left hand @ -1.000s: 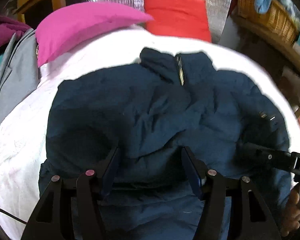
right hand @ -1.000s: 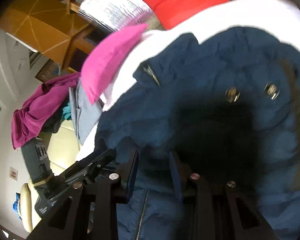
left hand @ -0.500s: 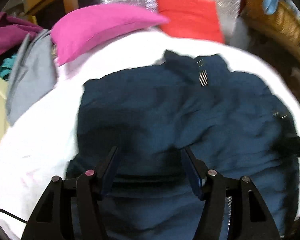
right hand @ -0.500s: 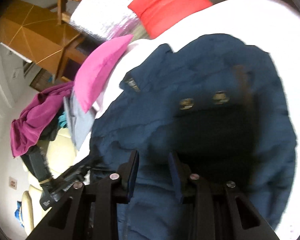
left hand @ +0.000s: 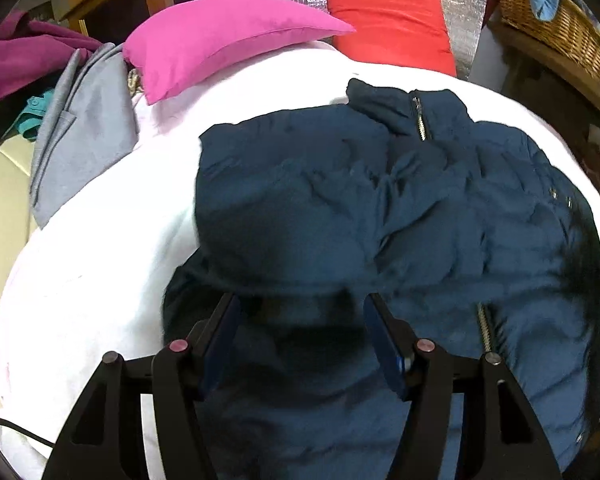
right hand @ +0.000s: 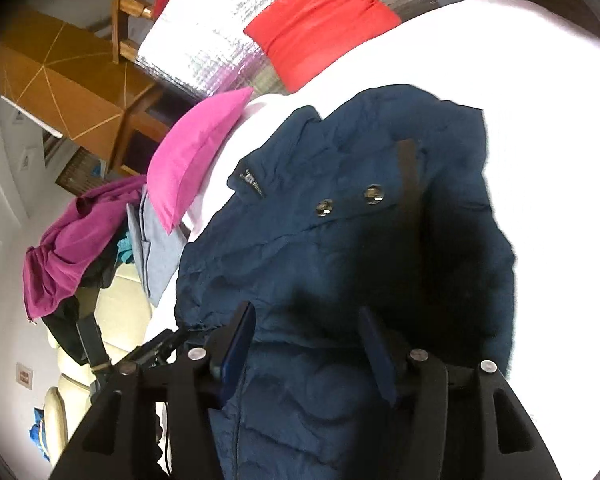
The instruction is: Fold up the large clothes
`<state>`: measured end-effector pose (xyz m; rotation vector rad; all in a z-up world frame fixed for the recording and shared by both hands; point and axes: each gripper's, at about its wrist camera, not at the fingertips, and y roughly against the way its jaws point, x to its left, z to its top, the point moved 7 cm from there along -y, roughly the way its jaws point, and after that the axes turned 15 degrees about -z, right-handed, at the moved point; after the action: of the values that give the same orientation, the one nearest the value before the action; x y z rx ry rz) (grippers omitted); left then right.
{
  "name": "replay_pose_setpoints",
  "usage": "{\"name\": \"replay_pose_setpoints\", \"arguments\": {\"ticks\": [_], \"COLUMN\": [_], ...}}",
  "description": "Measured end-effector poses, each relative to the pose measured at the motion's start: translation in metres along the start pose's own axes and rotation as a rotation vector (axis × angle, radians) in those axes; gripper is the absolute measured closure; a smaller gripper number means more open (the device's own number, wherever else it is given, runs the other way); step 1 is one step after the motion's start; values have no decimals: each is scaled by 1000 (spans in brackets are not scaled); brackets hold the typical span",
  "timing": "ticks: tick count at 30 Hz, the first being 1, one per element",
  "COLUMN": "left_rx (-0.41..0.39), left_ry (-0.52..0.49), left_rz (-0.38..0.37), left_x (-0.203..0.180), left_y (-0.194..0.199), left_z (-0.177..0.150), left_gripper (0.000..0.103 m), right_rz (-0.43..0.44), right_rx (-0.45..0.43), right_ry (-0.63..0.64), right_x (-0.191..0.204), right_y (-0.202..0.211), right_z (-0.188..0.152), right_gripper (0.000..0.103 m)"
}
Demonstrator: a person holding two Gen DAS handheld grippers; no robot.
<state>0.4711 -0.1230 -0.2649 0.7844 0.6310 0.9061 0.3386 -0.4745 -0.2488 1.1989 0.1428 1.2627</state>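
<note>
A dark navy puffy jacket [left hand: 360, 208] lies on a white bed cover [left hand: 92, 264], collar and zipper toward the pillows, its sides folded in over the body. It also shows in the right wrist view [right hand: 340, 248], with two metal snaps on top. My left gripper [left hand: 300, 312] is open and empty just above the jacket's lower left part. My right gripper [right hand: 304, 324] is open and empty above the jacket's right side.
A pink pillow [left hand: 228, 36] and a red pillow [left hand: 388, 24] lie at the head of the bed against silver foil. Grey and magenta clothes [left hand: 80, 128] are piled at the left. A wicker basket [left hand: 556, 20] stands on a wooden shelf at the right.
Both grippers have pulled back from the jacket and to the side. The right gripper's jaws have spread wider. The jacket's left side now lies folded over the body.
</note>
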Motion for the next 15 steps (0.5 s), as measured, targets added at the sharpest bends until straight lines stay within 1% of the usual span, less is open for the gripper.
{"name": "replay_pose_setpoints", "arguments": {"ticks": [8,15], "left_rx": [2,1], "left_ry": [2,57], "left_rz": [36,50], "left_x": [17,37], "left_y": [31,56], "left_z": [-35,-67], "left_gripper": [38,38], "right_rz": [-9,-6], "right_rx": [-12,-1], "right_ry": [-10,-18], "right_x": [-22,-36], "right_y": [26,38], "right_z": [-15,-35], "right_gripper": [44,44]}}
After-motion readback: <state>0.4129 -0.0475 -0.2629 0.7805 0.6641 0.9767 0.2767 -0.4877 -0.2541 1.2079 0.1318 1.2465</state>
